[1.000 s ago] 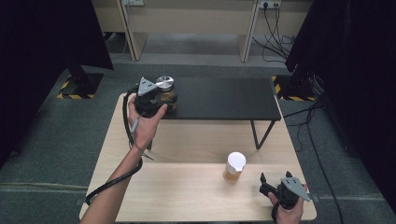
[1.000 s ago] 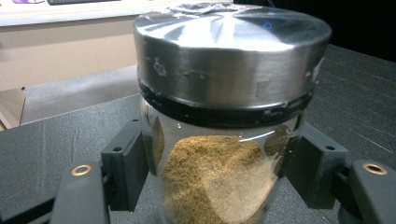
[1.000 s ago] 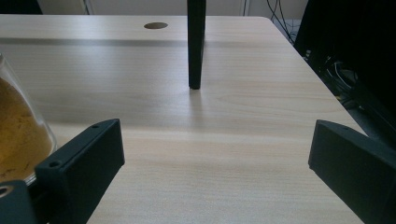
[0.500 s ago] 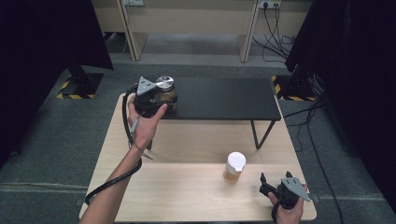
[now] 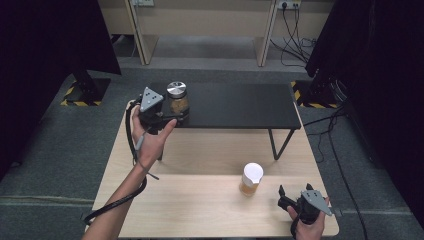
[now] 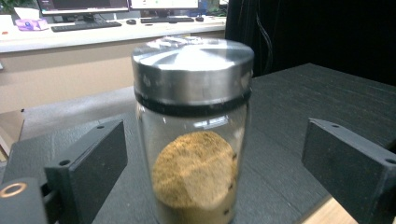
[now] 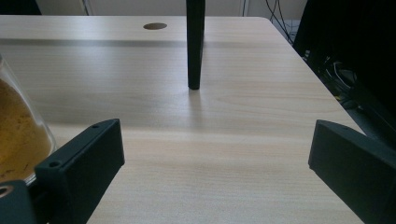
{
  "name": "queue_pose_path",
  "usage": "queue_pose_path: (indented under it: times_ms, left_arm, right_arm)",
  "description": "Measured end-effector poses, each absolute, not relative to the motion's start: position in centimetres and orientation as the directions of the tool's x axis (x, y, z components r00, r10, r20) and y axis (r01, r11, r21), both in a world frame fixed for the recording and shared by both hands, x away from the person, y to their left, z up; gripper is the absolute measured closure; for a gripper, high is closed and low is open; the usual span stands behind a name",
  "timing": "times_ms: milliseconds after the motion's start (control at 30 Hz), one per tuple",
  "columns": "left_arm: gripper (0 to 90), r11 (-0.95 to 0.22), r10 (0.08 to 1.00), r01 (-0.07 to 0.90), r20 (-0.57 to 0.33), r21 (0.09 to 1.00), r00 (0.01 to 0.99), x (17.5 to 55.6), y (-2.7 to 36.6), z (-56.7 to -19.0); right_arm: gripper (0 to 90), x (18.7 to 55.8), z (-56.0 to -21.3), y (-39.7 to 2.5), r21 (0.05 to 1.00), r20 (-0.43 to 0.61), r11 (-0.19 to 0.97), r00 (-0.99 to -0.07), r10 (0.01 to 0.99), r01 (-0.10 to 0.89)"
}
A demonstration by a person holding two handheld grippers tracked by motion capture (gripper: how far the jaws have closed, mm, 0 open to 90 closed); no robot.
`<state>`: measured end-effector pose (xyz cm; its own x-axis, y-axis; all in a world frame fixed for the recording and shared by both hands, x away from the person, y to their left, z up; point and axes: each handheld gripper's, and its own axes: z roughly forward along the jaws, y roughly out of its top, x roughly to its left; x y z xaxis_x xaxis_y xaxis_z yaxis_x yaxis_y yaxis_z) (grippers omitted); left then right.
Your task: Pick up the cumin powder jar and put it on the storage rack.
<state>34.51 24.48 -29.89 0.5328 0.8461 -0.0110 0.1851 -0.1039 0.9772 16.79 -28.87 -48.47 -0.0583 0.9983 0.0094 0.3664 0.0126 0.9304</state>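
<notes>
A glass jar with a silver metal lid [image 5: 176, 98] stands on the left end of the black raised shelf [image 5: 235, 105]. It holds brown powder [image 6: 196, 172]. My left gripper [image 5: 171, 113] is open around it. In the left gripper view the jar [image 6: 192, 126] stands between the two black pads [image 6: 95, 156], with a gap on each side. A second jar with a white lid [image 5: 251, 179] and orange contents stands on the wooden table [image 5: 200, 200]. My right gripper [image 5: 286, 200] rests open to its right, near the front right corner, holding nothing.
The shelf's black leg [image 7: 194, 44] stands on the table ahead of the right gripper [image 7: 217, 126]. The orange jar [image 7: 16, 135] shows at that view's left edge. A round cable hole [image 7: 155, 26] sits at the far side. The table's right edge [image 7: 322, 88] is close.
</notes>
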Motion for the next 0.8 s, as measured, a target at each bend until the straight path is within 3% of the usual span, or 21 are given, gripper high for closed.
queue_pose_path:
  times_ms: [800]
  left_arm:
    - [6.4, -0.122, 0.823, 0.140, 0.022, 0.983, 0.567, 31.0, 25.1, -32.4]
  right_arm:
    - [3.3, 16.8, -48.5, -28.8, 0.930, 0.007, 0.014, -0.057, 0.998, 0.367]
